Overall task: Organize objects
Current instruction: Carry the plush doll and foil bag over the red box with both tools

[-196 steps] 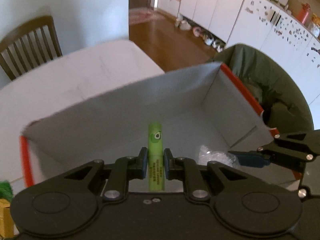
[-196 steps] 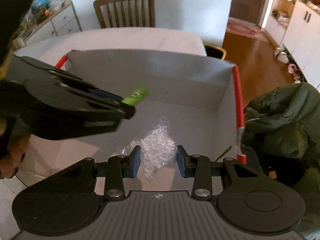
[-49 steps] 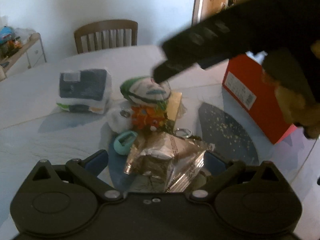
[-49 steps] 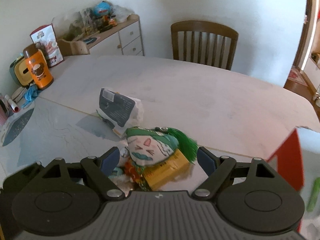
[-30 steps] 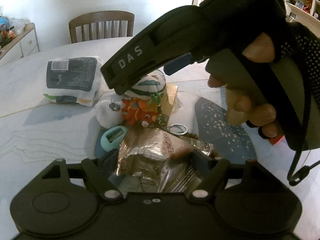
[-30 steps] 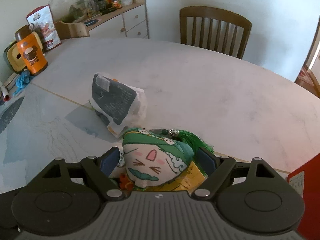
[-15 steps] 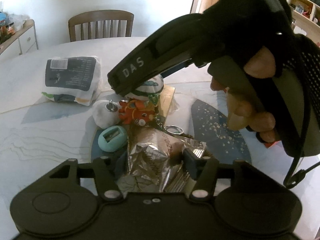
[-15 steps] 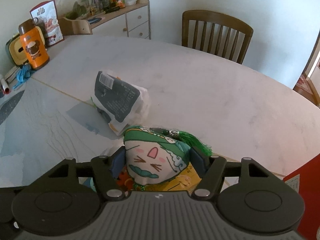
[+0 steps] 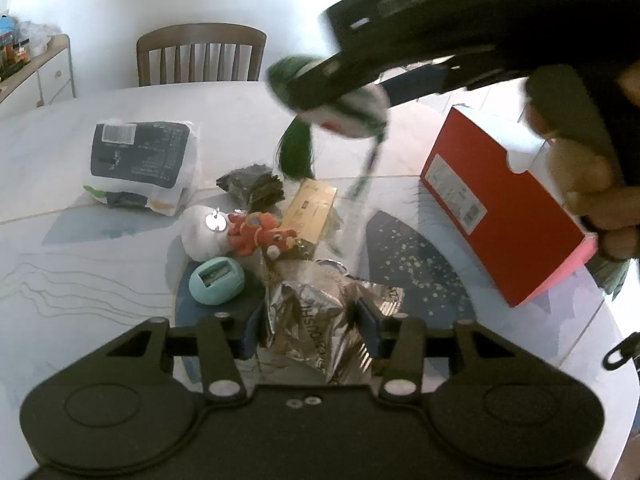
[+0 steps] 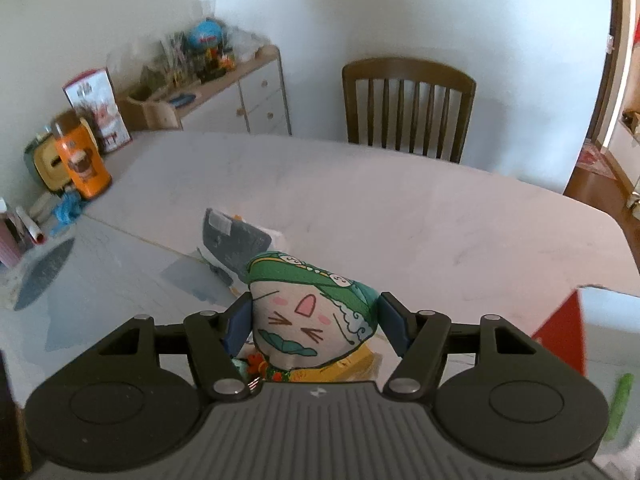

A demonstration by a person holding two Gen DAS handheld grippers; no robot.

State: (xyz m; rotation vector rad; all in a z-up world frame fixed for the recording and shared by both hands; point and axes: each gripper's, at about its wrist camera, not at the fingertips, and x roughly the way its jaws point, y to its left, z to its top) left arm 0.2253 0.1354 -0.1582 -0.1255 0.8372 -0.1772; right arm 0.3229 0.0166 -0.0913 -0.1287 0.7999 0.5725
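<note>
Right tool point(image 10: 314, 330), pinching the plush point(image 10: 308, 320), has just lifted it off the pile, while left tool point(image 9: 310, 330) has clamped the foil bag point(image 9: 316, 320); the box point(image 9: 500, 208) at two o'clock looks next.

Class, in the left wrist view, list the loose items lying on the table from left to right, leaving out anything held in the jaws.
Dark printed bag → white plush → orange toy → yellow box → red box.

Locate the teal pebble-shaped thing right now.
In the left wrist view the teal pebble-shaped thing lies on the table, left of the foil packet, just below the white plush ball.
</note>
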